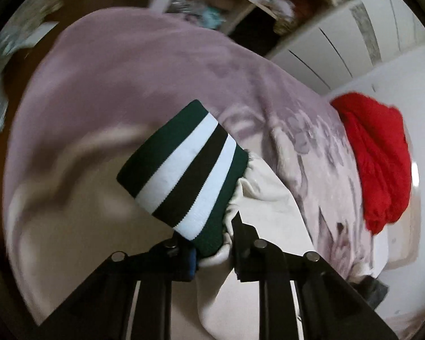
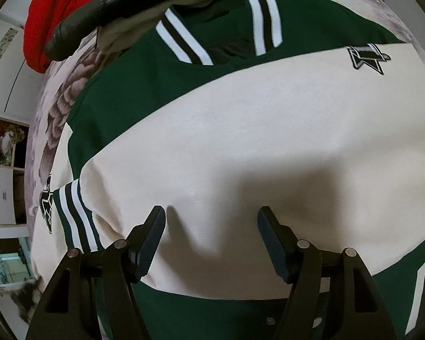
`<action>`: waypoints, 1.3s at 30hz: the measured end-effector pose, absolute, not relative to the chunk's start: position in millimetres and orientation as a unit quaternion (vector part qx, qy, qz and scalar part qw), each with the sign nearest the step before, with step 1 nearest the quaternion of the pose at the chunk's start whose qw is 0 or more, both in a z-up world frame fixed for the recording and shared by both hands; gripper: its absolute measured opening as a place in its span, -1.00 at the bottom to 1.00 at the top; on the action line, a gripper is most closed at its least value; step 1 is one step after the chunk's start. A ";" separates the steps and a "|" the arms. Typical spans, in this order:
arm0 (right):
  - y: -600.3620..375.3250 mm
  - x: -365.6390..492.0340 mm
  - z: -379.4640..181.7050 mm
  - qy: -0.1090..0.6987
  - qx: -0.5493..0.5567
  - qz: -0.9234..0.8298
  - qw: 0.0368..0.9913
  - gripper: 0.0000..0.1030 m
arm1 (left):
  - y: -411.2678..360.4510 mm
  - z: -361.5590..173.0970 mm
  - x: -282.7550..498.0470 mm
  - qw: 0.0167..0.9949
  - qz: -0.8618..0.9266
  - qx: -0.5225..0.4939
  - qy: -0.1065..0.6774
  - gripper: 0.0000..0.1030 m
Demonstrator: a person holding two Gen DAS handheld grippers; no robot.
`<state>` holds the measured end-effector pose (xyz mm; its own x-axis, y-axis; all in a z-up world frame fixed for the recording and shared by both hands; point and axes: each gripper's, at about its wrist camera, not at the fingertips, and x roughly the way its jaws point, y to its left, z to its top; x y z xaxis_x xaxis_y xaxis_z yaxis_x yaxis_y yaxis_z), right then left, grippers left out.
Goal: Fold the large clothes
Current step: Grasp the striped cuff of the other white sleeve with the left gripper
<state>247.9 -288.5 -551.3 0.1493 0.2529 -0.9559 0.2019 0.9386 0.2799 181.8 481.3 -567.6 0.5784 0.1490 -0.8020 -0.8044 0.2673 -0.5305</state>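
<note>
A green and cream varsity jacket (image 2: 240,130) lies spread on the bed, its striped collar (image 2: 184,42) at the far end. My left gripper (image 1: 212,240) is shut on the sleeve just behind its green, white and black striped cuff (image 1: 184,170). The cuff sticks out forward above the bed, and cream sleeve fabric (image 1: 269,187) bunches beside the right finger. My right gripper (image 2: 211,212) stands open just over the cream chest panel, with nothing between its fingers. A second striped cuff (image 2: 76,215) lies to the left of it.
A mauve floral bed cover (image 1: 127,85) lies under everything. A red garment (image 1: 376,164) is heaped at the bed's edge, also seen as the red garment (image 2: 51,19) beside a black leather piece (image 2: 127,8) past the collar. White cabinets (image 1: 340,36) and open shelves (image 1: 212,8) stand beyond the bed.
</note>
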 end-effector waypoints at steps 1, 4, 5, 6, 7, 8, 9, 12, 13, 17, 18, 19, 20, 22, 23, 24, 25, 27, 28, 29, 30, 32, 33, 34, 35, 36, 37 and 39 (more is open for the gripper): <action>-281.3 252.8 -554.6 0.652 0.173 0.016 0.738 0.35 | 491.1 -575.5 199.1 0.734 0.314 -0.496 0.341 -0.70; -275.8 257.7 -557.7 0.651 0.174 0.010 0.739 0.35 | 497.4 -597.0 214.8 0.726 0.290 -0.493 0.383 -0.66; -275.5 258.9 -558.5 0.651 0.174 0.007 0.738 0.35 | 497.5 -603.5 215.6 0.718 0.278 -0.505 0.390 -0.62; -276.3 258.9 -557.9 0.653 0.172 0.001 0.737 0.35 | 495.7 -609.7 214.5 0.711 0.271 -0.517 0.392 -0.41; -275.8 259.6 -557.2 0.654 0.169 -0.005 0.737 0.35 | 491.0 -615.2 210.8 0.706 0.258 -0.535 0.385 -0.18; -275.3 260.4 -556.7 0.655 0.166 -0.009 0.737 0.38 | 489.0 -618.5 212.6 0.705 0.244 -0.552 0.372 -0.09; -274.8 260.5 -555.7 0.657 0.159 -0.015 0.736 0.43 | 483.0 -618.9 210.2 0.708 0.237 -0.558 0.362 -0.01; -276.3 257.9 -550.6 0.646 0.177 -0.004 0.742 0.49 | 465.7 -610.9 218.0 0.726 0.256 -0.524 0.364 -0.02; -278.6 256.7 -549.5 0.643 0.186 -0.001 0.743 0.50 | 461.5 -604.1 222.6 0.731 0.271 -0.510 0.362 -0.08; -293.5 251.9 -547.0 0.644 0.205 -0.024 0.736 0.50 | 457.7 -568.4 240.5 0.758 0.295 -0.470 0.344 -0.92; -297.0 251.1 -544.8 0.646 0.200 -0.032 0.736 0.52 | 450.9 -552.6 244.2 0.772 0.298 -0.447 0.340 -0.94; -300.1 250.9 -541.0 0.647 0.183 -0.037 0.740 0.63 | 440.6 -532.2 247.0 0.788 0.303 -0.415 0.338 -0.94; -301.0 251.2 -537.8 0.645 0.163 -0.041 0.745 0.67 | 431.4 -511.7 257.9 0.805 0.309 -0.379 0.337 -0.94; -301.2 250.5 -530.7 0.642 0.087 -0.067 0.759 0.67 | 398.3 -469.0 263.0 0.836 0.308 -0.313 0.329 -0.95; -301.2 250.7 -530.0 0.641 0.066 -0.078 0.761 0.67 | 380.6 -448.2 265.4 0.849 0.306 -0.284 0.324 -0.95; -303.5 250.9 -529.5 0.641 0.048 -0.087 0.761 0.67 | 363.8 -430.0 270.0 0.861 0.299 -0.259 0.319 -0.95; -306.8 251.6 -529.5 0.643 0.026 -0.095 0.760 0.67 | 335.3 -406.0 274.9 0.876 0.285 -0.226 0.316 -0.95; -317.0 253.0 -529.0 0.648 0.026 -0.092 0.755 0.67 | 296.7 -381.1 295.8 0.890 0.261 -0.192 0.320 -0.95; -323.9 252.2 -527.3 0.649 0.040 -0.087 0.754 0.67 | 264.0 -366.3 305.8 0.899 0.231 -0.181 0.325 -0.96; -334.8 250.0 -523.5 0.649 0.061 -0.083 0.754 0.67 | 242.3 -361.5 313.0 0.904 0.212 -0.175 0.328 -0.96; -344.3 247.7 -519.9 0.648 0.074 -0.081 0.754 0.67 | 207.7 -353.7 323.9 0.910 0.179 -0.169 0.334 -0.96; -371.6 238.8 -511.9 0.645 0.101 -0.082 0.753 0.67 | 138.1 -347.8 345.1 0.919 0.121 -0.146 0.346 -0.96; -385.0 233.9 -508.4 0.644 0.111 -0.085 0.753 0.67 | 114.2 -346.8 346.2 0.921 0.097 -0.144 0.350 -0.96; -404.9 226.2 -504.2 0.643 0.123 -0.089 0.751 0.67 | 77.4 -348.4 352.8 0.921 0.066 -0.141 0.357 -0.96; -420.7 219.8 -501.2 0.642 0.132 -0.094 0.749 0.67 | 44.1 -351.2 357.0 0.920 0.039 -0.140 0.364 -0.96; -437.4 211.8 -498.5 0.641 0.140 -0.100 0.748 0.67 | 7.8 -355.3 362.2 0.917 0.006 -0.141 0.373 -0.96; -461.5 202.6 -495.6 0.641 0.147 -0.109 0.745 0.67 | -28.5 -360.8 366.5 0.913 -0.023 -0.140 0.382 -0.96; -499.1 189.0 -492.1 0.640 0.162 -0.126 0.741 0.67 | -93.9 -376.5 374.5 0.901 -0.073 -0.131 0.406 -0.96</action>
<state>189.0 -499.1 -492.1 0.1503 0.0210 -0.9884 0.3932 0.9160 0.0793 374.5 -93.9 -376.5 0.6592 -0.2384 -0.7132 0.0254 0.9549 -0.2957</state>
